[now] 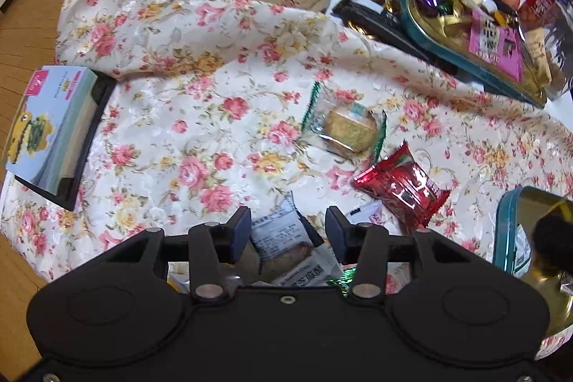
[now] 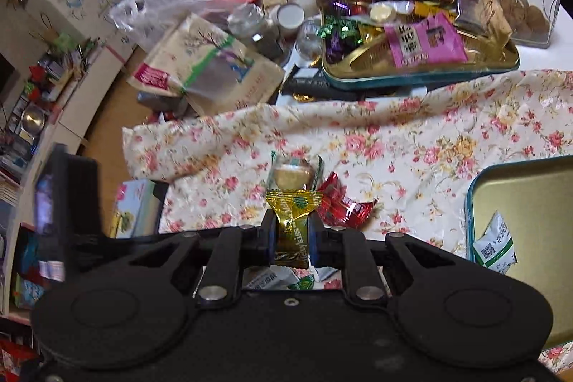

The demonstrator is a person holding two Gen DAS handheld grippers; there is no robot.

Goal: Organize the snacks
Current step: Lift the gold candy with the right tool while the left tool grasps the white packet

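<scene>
Clamped between the right gripper [image 2: 292, 240] pads, a gold candy wrapper [image 2: 290, 221] stands lengthwise along the fingers, its twisted end fanning away from the camera; its lower end is hidden behind the gripper body. Beyond it on the floral cloth [image 2: 412, 138] lie a clear-wrapped biscuit [image 2: 293, 172] and a red packet [image 2: 340, 203]. The left gripper [image 1: 288, 231] hangs parted over a white packet [image 1: 283, 238], partly hidden; contact unclear.

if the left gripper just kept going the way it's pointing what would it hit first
Most likely the white printed snack packet lying between the open fingers of the left gripper, on the floral cloth; depth is hard to judge.
</scene>
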